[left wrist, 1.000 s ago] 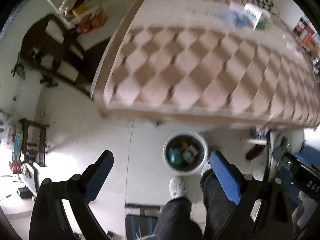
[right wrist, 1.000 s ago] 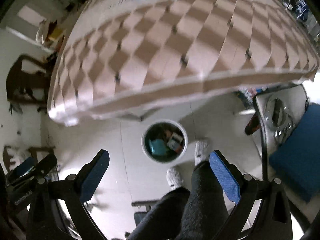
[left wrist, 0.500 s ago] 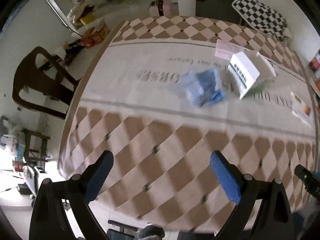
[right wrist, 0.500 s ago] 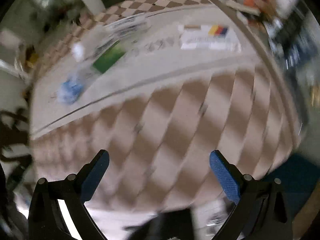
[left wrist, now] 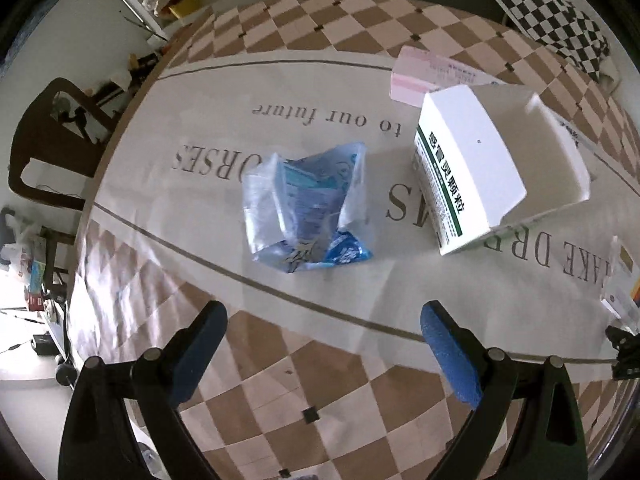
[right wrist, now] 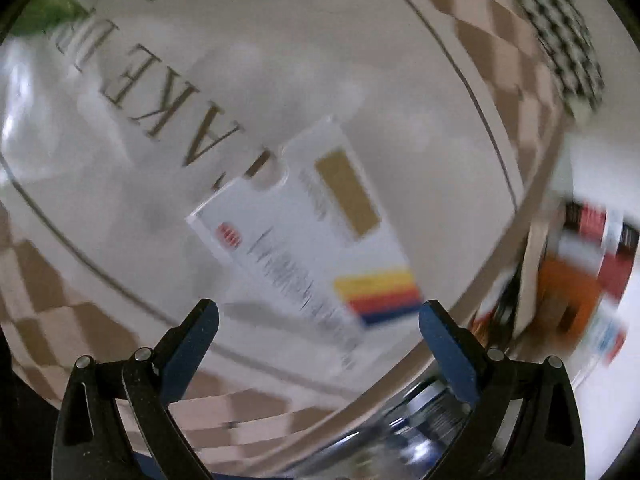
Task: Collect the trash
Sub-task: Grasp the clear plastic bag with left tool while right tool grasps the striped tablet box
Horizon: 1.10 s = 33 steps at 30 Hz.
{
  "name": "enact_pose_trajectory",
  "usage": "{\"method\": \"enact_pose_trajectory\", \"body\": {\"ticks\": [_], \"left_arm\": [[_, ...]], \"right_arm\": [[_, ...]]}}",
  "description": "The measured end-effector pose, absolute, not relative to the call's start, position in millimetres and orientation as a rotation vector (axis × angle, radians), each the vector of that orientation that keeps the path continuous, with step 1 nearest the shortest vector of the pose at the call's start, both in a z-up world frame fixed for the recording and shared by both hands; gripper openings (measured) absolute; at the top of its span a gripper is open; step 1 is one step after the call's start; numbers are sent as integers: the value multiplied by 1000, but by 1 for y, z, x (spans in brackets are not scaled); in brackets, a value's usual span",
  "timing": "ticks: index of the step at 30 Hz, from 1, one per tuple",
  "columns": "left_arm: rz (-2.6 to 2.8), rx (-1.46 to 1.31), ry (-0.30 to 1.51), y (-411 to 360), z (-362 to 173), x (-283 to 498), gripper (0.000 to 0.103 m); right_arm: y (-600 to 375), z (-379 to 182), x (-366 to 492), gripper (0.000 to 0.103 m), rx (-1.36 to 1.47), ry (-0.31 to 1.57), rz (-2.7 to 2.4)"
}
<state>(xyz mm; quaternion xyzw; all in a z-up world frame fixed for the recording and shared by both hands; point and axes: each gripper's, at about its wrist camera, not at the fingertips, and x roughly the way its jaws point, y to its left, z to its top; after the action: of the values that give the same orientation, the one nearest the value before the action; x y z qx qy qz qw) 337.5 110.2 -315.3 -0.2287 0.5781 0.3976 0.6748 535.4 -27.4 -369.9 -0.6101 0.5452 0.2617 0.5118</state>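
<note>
The left gripper (left wrist: 322, 344) is hanging wide open and empty, near a crumpled plastic bag (left wrist: 306, 212) lying on the tablecloth (left wrist: 168, 184) left of a white box (left wrist: 476, 172). The right gripper (right wrist: 318, 340) is gaping empty over a flat carton (right wrist: 308, 232).

On the checkered tablecloth (left wrist: 320, 412), a crumpled clear-and-blue plastic bag (left wrist: 306, 216) lies on the pale lettered centre panel. Just right of the bag a white carton with a green stripe (left wrist: 472, 172) lies tilted with its flap open, a flat pink box (left wrist: 424, 76) partly under its far end. A flat white box with yellow, red and blue bands (right wrist: 316, 236) lies slantwise on the same panel near the cloth's right edge, blurred.
</note>
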Motion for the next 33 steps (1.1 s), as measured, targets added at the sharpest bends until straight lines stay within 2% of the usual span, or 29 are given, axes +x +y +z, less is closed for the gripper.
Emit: {"method": "enact_pose_trajectory", "body": {"ticks": [3,8,10,14,19,22,25,27,31,33], "left_arm": [[894,-524,1307,116,-320,344,99],[908,-512,1294,122,-317,344,99],[917,-519,1291,127,-316,341,99],[943,-566,1281,147,-314,326,99],[969,-733,1241,180,-317,300,99],[928,-813,1223,196,-322,299,99],[828,-838,1233,202,-327,313,99],[761,-839,1260,202,-333,326,99],[725,-811,1328,201,-351,344,98],[739,-818,1317,203,-354,343,73]], "right_arm": [[-23,-377,548,103,-1507,1381,711],[-28,-384,575,103,-1391,1554,772],[-29,-382,582,98,-1316,1578,778],[-28,-367,592,88,-1073,1657,785],[-41,-352,605,87,-553,1759,576],[-48,-349,607,87,-322,1753,487],[-44,-348,606,88,-296,1702,430],[-39,-349,602,93,-319,1682,422],[-26,-350,587,97,-428,1622,427],[-14,-349,575,97,-474,1587,418]]}}
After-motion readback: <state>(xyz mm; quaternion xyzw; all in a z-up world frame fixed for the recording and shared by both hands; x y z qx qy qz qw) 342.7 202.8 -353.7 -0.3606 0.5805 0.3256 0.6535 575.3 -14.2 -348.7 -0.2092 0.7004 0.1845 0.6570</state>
